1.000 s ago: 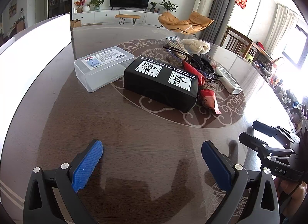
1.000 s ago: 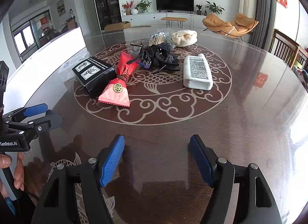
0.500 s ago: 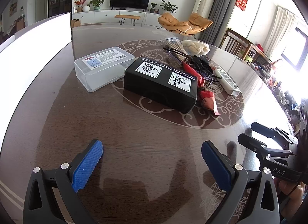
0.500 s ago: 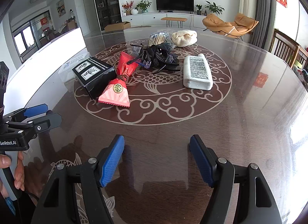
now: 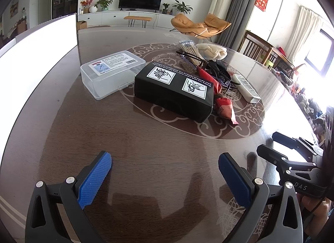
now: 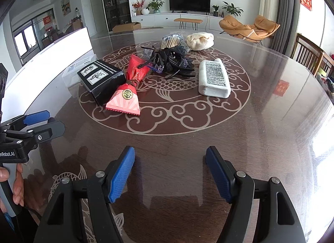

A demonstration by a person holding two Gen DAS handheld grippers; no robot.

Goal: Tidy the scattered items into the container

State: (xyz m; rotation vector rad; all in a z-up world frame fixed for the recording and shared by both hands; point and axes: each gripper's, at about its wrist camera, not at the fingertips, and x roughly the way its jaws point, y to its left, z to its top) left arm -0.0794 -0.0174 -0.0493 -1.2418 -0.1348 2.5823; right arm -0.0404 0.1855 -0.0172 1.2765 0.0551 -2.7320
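Here my left gripper [image 5: 165, 177] hangs over the near part of the dark wooden table [image 5: 146, 151] with its blue pads [image 5: 95, 180] spread wide and nothing between them, only glossy tabletop below. My right gripper [image 6: 170, 173] is the same, pads apart and empty, tilted down toward the bare wood short of the pale scroll pattern. Each one shows in the other's camera: my right gripper sits at the right edge of the left view, and my left at the left edge of the right view, with my hand [image 6: 12, 186] wrapped round its handle. The clear plastic container [image 5: 112, 74] stands on the far left side of the table with a printed label [image 5: 113, 63] on top; I cannot tell whether that top is a lid or its base. Just beside it on its right lies a black box [image 5: 174, 90] with two white picture stickers. Against the box's far side lies a red packet [image 6: 127, 88], pinched in the middle and fanning out to a pink end. Beyond that is a tangle of black items [image 6: 173, 61], a bundle of pale sticks [image 6: 170, 41], and a cream cloth lump [image 6: 200, 40]. A white block with small print [image 6: 214, 78] lies apart to the right. All of these rest on the table outside the container.
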